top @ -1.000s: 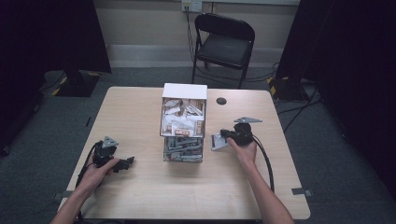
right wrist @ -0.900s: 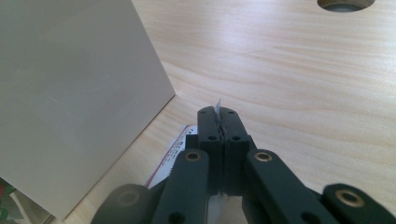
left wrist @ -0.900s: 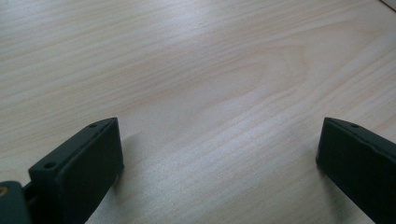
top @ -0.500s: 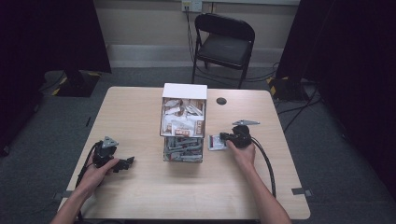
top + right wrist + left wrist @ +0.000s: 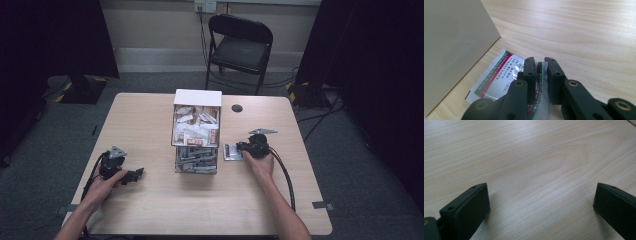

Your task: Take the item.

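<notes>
A silver sachet [image 5: 499, 77] with red and green print lies flat on the table beside the box's wall [image 5: 451, 45]. My right gripper [image 5: 539, 66] hovers right over it. Its jaws have just been opening and stand a narrow gap apart, with the sachet's edge showing in the gap and no pad pressing on it. In the high view the sachet [image 5: 231, 152] sits just right of the box [image 5: 196, 131], with the right gripper [image 5: 239, 148] at it. My left gripper [image 5: 137, 173] rests on the table at the left, its jaws wide apart over bare wood [image 5: 540, 202].
The tall white box holds several sachets in its upper part and grey packets below. A small black disc [image 5: 237, 108] lies on the table behind the right hand. A black folding chair [image 5: 240, 47] stands beyond the far edge. Cables trail from both grippers.
The right hand and the sachet have edged slightly toward the box. The left hand has stayed put.
</notes>
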Motion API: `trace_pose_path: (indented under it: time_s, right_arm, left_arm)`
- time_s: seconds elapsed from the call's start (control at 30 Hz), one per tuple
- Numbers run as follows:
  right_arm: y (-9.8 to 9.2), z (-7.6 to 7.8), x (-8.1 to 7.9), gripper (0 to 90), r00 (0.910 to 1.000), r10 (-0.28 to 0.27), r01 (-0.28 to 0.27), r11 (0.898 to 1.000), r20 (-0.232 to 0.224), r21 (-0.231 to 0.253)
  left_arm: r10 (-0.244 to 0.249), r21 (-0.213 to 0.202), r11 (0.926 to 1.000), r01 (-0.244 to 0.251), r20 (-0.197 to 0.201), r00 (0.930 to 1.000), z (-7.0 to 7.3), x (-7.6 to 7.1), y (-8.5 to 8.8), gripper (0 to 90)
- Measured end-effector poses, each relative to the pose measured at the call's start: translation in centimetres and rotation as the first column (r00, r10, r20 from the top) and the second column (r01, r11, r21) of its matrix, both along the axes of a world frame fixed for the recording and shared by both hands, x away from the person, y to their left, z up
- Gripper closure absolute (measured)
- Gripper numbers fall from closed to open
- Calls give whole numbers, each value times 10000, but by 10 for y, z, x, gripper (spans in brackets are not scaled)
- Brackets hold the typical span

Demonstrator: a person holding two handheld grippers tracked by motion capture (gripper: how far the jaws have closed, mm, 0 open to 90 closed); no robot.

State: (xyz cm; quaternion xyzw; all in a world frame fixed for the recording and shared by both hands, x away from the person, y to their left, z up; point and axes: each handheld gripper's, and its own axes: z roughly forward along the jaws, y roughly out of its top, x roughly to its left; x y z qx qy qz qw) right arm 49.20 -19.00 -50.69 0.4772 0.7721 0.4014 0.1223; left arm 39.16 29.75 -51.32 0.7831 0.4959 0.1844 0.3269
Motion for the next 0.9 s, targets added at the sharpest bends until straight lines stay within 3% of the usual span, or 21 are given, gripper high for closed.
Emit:
trace_pose_path:
  time_s: [0.27, 0.37, 0.57, 0.73, 0.9]
  right_arm:
    - [-5, 1, 1, 631, 9997, -236, 236, 9997, 14, 69]
    - [-7, 7, 1, 550, 9994, -278, 276, 9996, 215, 100]
    - [-14, 7, 3, 410, 9975, -697, 695, 9974, 92, 210]
    - [-12, 7, 4, 274, 9982, -601, 599, 9976, 56, 342]
    - [-13, 9, 2, 145, 9960, -898, 897, 9954, 7, 324]
  left_arm:
    - [-6, 2, 10000, 6, -4, 10000, 0, 0, 0, 1]
    - [-6, -4, 10000, 6, 2, 10000, 0, 0, 0, 1]
    - [-4, 0, 10000, 4, -4, 10000, 0, 0, 0, 1]
    - [-3, -8, 10000, 3, 7, 10000, 0, 0, 0, 1]
    - [-7, -2, 10000, 7, -1, 10000, 0, 0, 0, 1]
